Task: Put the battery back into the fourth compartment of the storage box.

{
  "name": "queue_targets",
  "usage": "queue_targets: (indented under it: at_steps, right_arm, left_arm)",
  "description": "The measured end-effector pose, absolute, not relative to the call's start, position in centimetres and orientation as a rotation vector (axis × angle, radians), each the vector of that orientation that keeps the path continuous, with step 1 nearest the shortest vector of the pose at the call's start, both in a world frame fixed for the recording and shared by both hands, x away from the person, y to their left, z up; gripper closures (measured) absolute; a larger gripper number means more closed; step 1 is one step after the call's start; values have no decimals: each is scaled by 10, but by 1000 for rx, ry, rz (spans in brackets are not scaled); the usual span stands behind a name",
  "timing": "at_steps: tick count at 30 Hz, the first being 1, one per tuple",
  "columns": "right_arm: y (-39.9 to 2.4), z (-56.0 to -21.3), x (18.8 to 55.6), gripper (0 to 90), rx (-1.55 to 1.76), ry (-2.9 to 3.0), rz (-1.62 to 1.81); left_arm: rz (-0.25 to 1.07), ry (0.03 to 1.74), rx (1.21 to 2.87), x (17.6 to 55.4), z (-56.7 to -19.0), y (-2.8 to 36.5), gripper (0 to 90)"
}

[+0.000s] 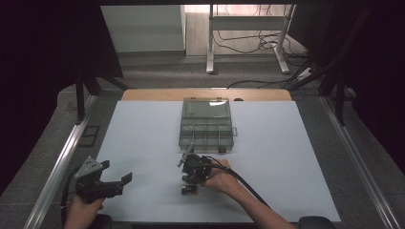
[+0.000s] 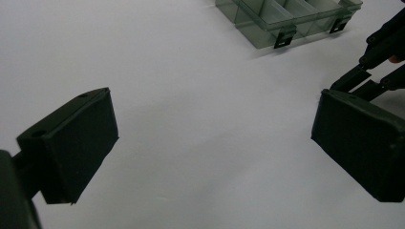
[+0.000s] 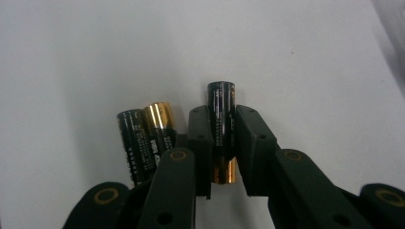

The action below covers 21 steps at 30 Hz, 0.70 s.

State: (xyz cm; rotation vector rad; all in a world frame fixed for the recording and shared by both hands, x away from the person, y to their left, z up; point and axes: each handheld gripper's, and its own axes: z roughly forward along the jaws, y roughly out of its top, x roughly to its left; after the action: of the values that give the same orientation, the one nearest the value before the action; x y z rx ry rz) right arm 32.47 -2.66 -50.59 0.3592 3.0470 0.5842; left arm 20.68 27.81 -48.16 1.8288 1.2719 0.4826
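My right gripper (image 3: 222,138) is shut on a black and gold battery (image 3: 221,109) that lies on the white table. Two more batteries (image 3: 148,136) lie side by side just left of it, touching the left jaw's outer side. In the high view this gripper (image 1: 190,182) points down at the small batteries (image 1: 189,190) near the table's front middle. My left gripper (image 1: 116,171) is held at the front left, open with nothing between its wide-apart pads (image 2: 71,143). A clear plastic organizer box (image 1: 206,125) with several compartments sits closed mid-table.
The organizer box's (image 2: 286,14) front latches face me. From the left gripper view the right gripper (image 2: 377,62) is at the far right. The white table top (image 1: 286,157) has bare room left and right of the box. Metal rails (image 1: 62,157) run along both sides.
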Motion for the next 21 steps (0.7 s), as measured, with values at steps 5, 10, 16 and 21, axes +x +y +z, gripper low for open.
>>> queue_targets:
  at_steps: [5, 10, 16, 21]
  right_arm:
    - [-31, -499, 326, 765, 372, 3050, 659]
    - [-42, -488, 331, 765, 408, 3021, 723]
    - [-56, -480, 338, 765, 485, 2988, 759]
    - [-64, -474, 344, 765, 523, 2959, 791]
  left_arm:
    - [486, 1272, 1833, 207, -482, 277, 26]
    - [489, 1270, 1839, 207, -482, 277, 27]
    - [494, 1265, 1849, 207, -481, 276, 28]
    - [495, 1263, 1850, 207, -481, 275, 28]
